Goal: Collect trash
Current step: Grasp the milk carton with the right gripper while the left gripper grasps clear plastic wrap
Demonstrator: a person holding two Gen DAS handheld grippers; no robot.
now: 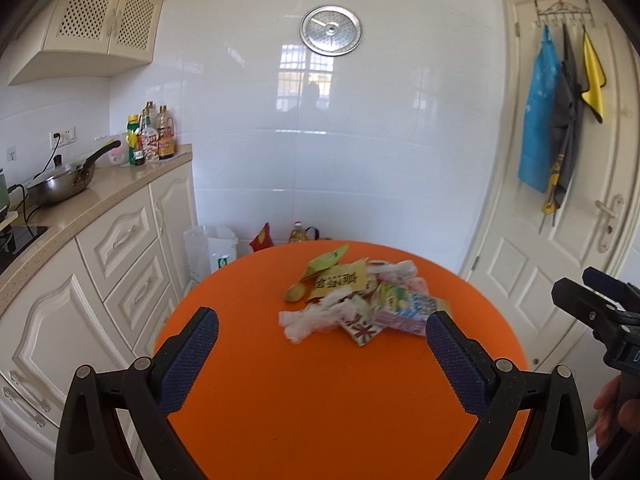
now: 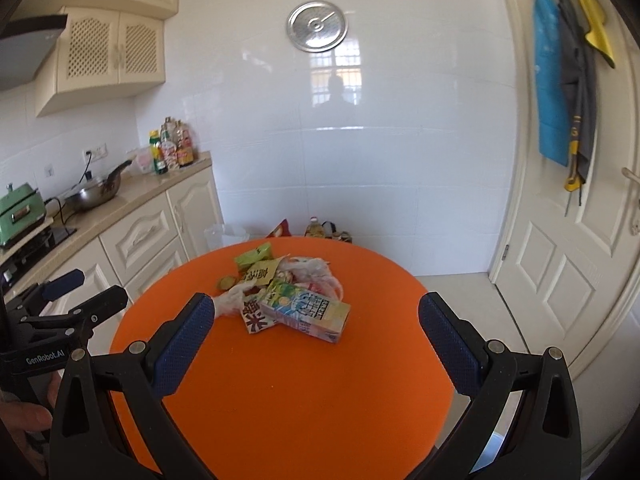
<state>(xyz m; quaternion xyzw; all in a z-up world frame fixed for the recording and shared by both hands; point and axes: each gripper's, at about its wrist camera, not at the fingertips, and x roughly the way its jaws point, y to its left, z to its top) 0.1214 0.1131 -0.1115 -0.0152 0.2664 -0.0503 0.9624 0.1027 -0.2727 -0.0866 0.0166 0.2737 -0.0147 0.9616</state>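
The trash pile (image 2: pixel 288 292) lay heaped toward the far side of the orange table (image 2: pixel 304 400) — nothing yet collected. Both the left gripper (image 1: pixel 320 360) and the right gripper (image 2: pixel 316 344) hovered short of it, jaws spread wide and empty. The approach seemed just begun; next, one claw would need to reach forward and close on an outlying piece, perhaps the drink carton (image 2: pixel 308 312).

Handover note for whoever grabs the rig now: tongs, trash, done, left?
Left tongs: open, empty, hovering over the near side of the orange table.
Right tongs: open, empty, also short of the pile.
Trash pile sits toward the far side of the table: drink carton nearest, crumpled clear plastic, yellow wrapper, green wrapper.
Done: nothing picked up yet.
Left: all of it. A white bag-lined bin stands on the floor past the table's left edge.
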